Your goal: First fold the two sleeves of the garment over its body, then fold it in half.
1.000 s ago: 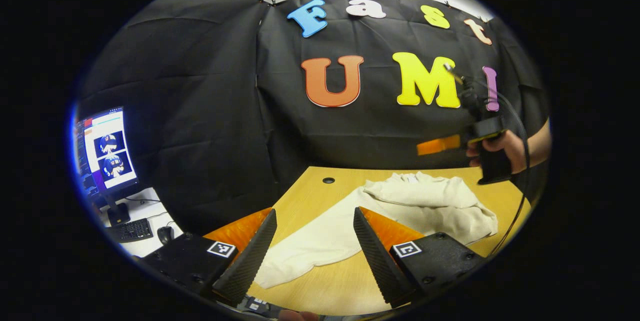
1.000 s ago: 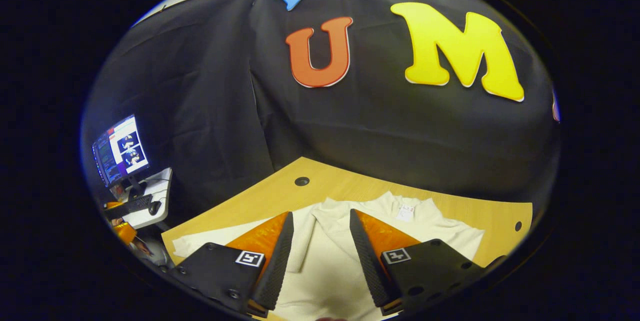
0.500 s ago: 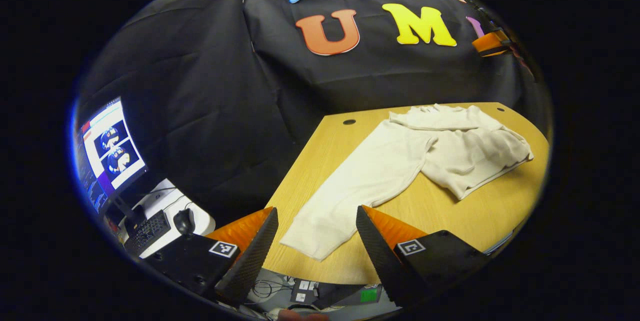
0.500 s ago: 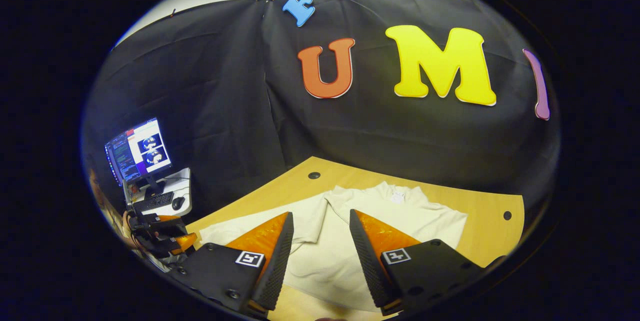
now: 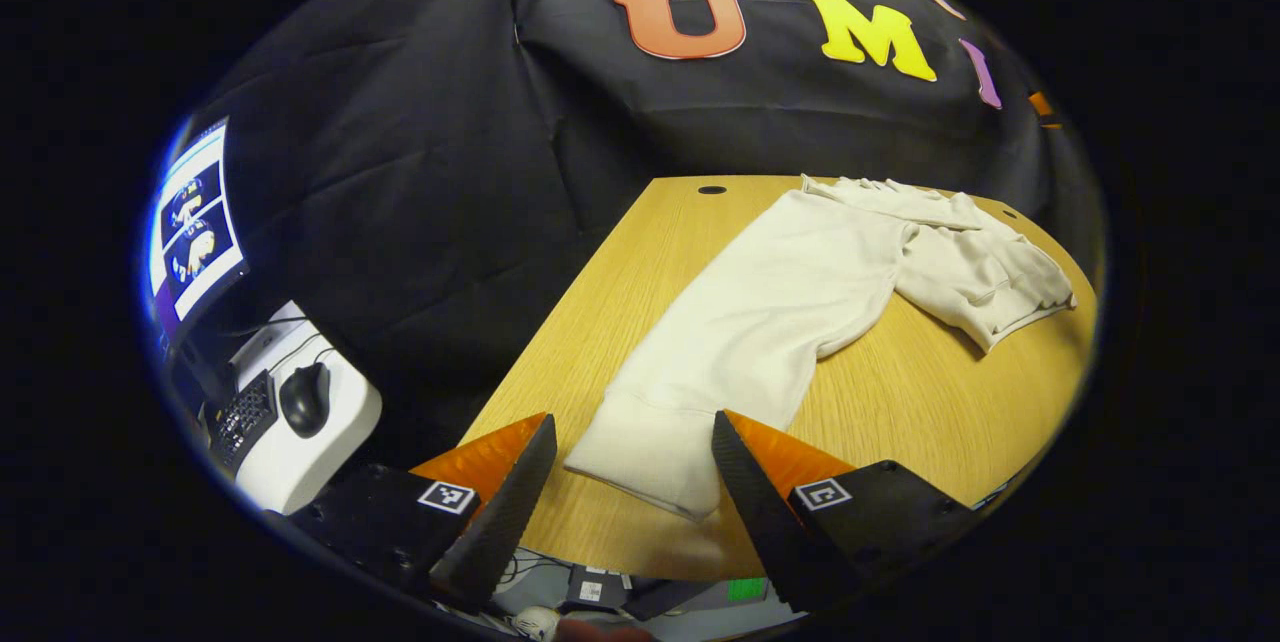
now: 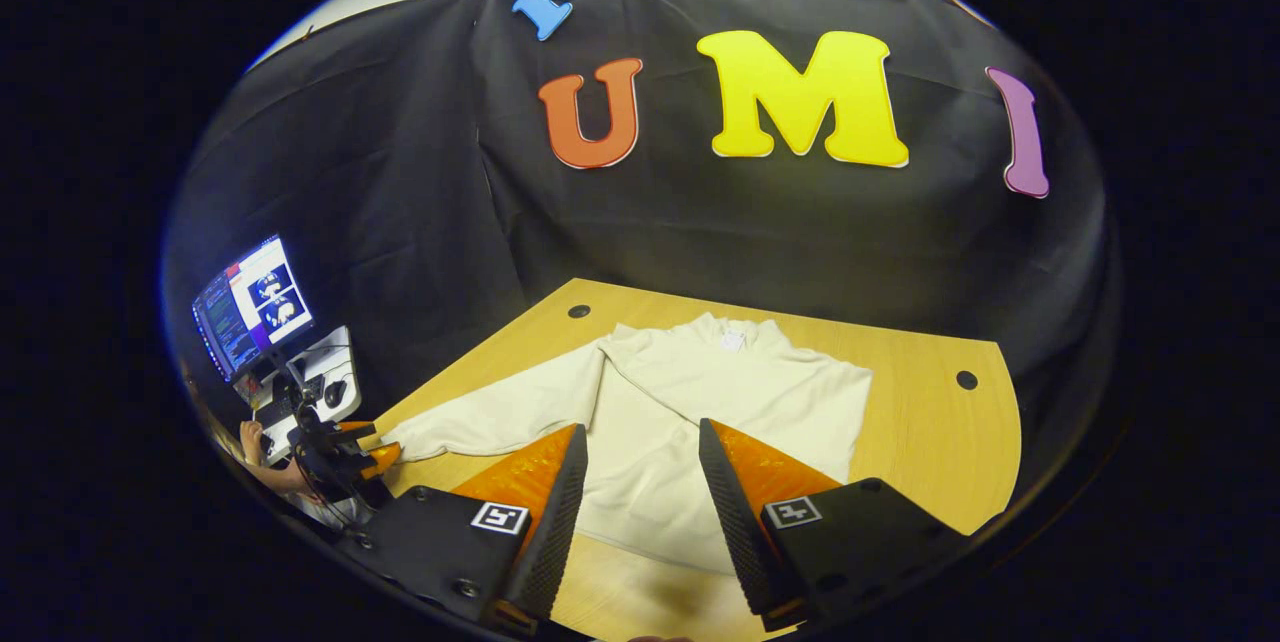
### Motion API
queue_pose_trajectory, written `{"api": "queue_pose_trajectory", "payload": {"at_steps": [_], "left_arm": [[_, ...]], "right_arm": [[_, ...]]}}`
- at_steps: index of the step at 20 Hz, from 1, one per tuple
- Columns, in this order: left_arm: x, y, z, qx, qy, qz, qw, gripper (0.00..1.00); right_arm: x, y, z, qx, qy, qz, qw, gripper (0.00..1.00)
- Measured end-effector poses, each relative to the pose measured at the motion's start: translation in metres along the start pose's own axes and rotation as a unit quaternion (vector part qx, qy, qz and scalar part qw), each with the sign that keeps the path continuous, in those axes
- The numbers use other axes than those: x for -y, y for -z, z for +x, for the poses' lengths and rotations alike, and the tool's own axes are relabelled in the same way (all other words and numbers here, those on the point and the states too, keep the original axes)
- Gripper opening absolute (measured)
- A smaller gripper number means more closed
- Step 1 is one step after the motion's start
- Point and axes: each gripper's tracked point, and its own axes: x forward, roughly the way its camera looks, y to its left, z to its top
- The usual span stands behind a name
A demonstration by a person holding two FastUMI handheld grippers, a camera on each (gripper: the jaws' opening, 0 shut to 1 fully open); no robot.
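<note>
- Left hand-held gripper (image 5: 625, 482) spread wide, hovering over the cuff of the outstretched sleeve (image 5: 740, 342).
- Right hand-held gripper (image 6: 632, 492) spread too, above the sweater (image 6: 700, 412).
- Sweater flat on the worktop (image 6: 940, 422).

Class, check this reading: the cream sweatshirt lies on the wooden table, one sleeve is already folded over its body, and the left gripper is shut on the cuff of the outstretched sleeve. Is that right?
Not quite. The left gripper is open, not shut on the cuff: in the left gripper view its fingers stand apart on either side of it. The cream sweatshirt does lie on the wooden table, with one sleeve folded over its body.
</note>
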Motion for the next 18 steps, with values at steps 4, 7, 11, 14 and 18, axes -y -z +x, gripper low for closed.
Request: {"api": "queue_pose_trajectory", "payload": {"at_steps": [4,7,11,14,18], "left_arm": [[-0.001,0.007,0.007,-0.013,0.024,-0.024,0.999,1.00],[0.005,0.008,0.006,-0.017,0.034,-0.059,0.998,0.99],[0.019,0.007,0.006,-0.040,0.049,-0.063,0.996,0.78],[0.025,0.004,0.005,-0.050,0.047,-0.075,0.995,0.43],[0.028,0.001,0.006,-0.071,0.041,-0.099,0.992,0.10]], "right_arm": [[-0.012,0.001,-0.008,-0.001,-0.008,0.005,1.000,0.66],[-0.019,0.003,-0.004,-0.006,-0.012,0.006,1.000,0.66],[-0.026,-0.007,-0.008,0.006,-0.017,-0.005,1.000,0.70],[-0.021,-0.007,-0.008,0.008,-0.009,-0.021,1.000,0.66],[-0.015,-0.002,-0.013,0.011,-0.002,-0.009,1.000,0.67]]}}
